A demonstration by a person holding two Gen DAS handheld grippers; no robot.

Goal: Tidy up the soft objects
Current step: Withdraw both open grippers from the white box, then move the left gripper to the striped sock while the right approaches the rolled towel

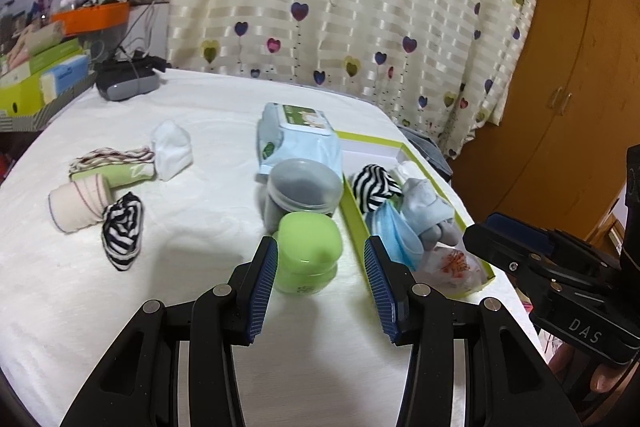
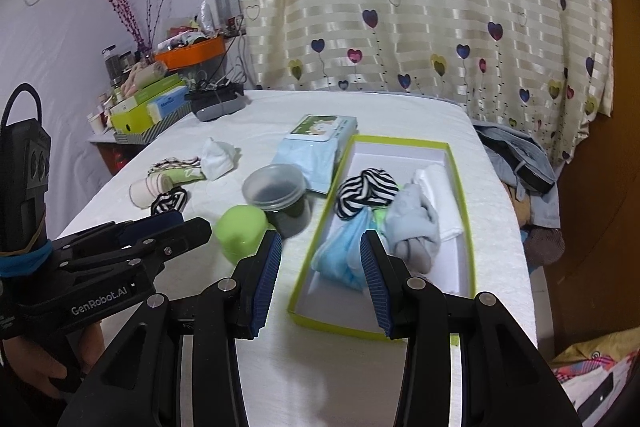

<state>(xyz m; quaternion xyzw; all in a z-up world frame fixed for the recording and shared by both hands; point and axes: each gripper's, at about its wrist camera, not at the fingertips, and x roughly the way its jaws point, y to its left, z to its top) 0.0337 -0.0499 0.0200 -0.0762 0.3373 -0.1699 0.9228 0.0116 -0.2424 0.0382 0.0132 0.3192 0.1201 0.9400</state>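
1. Left gripper (image 1: 320,259): jaws part-open, nothing between the pads. It hovers over the white bedspread (image 1: 192,307), with the green jar (image 1: 308,255) just ahead of it.
2. Right gripper (image 2: 320,251): jaws part-open, empty, above the near end of the green-rimmed box (image 2: 464,211).
3. Already in the box: striped sock ball (image 2: 366,191), blue face mask (image 2: 340,255), grey-blue socks (image 2: 416,227), white cloth (image 2: 438,195).
4. Still loose on the bedspread, well apart from the box: striped sock (image 1: 122,231), beige roll (image 1: 76,203), green sock (image 1: 130,175), thin striped sock (image 1: 112,157), white sock (image 1: 172,149).
5. Handling, my read: all light, limp and non-fragile, and will sag and drape when lifted.
6. Take hold at the bunched middle, not a loose edge. Pinch the beige roll across its width so it doesn't unroll.
7. Green jar and clear tub (image 1: 302,193) are rigid, so skip them and steer clear when reaching past.
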